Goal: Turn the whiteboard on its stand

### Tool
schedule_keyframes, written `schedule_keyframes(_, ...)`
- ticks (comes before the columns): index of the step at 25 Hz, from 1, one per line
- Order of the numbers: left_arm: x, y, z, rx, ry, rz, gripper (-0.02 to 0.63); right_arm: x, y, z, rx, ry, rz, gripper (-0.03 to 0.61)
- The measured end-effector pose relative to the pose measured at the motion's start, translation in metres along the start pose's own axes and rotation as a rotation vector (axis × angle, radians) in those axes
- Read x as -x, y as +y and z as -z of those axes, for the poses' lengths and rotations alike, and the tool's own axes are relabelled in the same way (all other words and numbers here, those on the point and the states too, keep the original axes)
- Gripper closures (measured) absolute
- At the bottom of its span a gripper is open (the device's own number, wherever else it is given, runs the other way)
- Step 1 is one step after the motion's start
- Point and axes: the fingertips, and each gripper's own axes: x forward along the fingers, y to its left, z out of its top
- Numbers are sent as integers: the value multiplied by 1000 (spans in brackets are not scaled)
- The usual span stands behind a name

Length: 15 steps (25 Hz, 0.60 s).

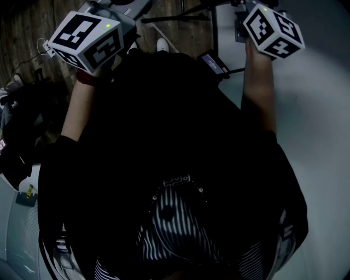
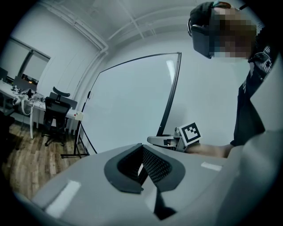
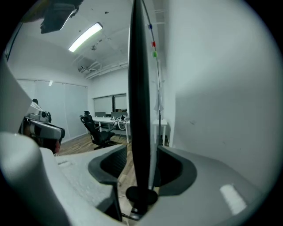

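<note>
Head view, looking steeply down: a person in dark clothing fills the middle. Both forearms reach up and forward. The left gripper [image 1: 117, 11], with its black-and-white marker cube [image 1: 85, 41], is at top left over a brown wooden floor [image 1: 22, 27]. The right gripper [image 1: 246, 16] is at top right against a pale surface. Thin black stand tubes [image 1: 175, 17] cross the floor between them.

Left gripper view: the dark padded jaws are drawn together at their tips with nothing between them. Beyond them stands the large white whiteboard with a thin dark frame [image 2: 132, 101], upright on its black stand [image 2: 82, 132], whose foot rests on the wooden floor. The right gripper is at the board's right-hand frame edge, low down, and the person wearing a dark headset [image 2: 201, 33] stands just beside it. Well to the left are a black office chair [image 2: 56, 112] and a white table [image 2: 13, 95].

Right gripper view: the whiteboard is seen edge-on. Its dark frame runs straight up the middle, and the jaws sit narrowly closed on either side of it. A long ceiling light [image 3: 85, 37] glows at upper left.
</note>
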Motion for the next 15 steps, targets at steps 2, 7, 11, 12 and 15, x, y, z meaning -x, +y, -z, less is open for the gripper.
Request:
schedule_keyframes(2, 1, 2, 2, 1, -5, -2, 609, -1, -5, 2, -4, -4, 21, 381)
schedule_keyframes(7, 1, 1, 3, 4, -10, -2, 609, 4, -26, 4, -2, -2, 107, 512)
schedule_keyframes(11, 2, 2, 4, 16, -11, 3, 609, 10, -34, 5, -11, 7, 131, 520)
schedule_keyframes(12, 3, 2, 4, 16, -12, 4, 609, 10, -34, 6, -11, 7, 132, 520)
schedule_keyframes(15, 2, 2, 3, 10, -16, 7, 609, 14, -32, 12, -21, 10, 127, 518)
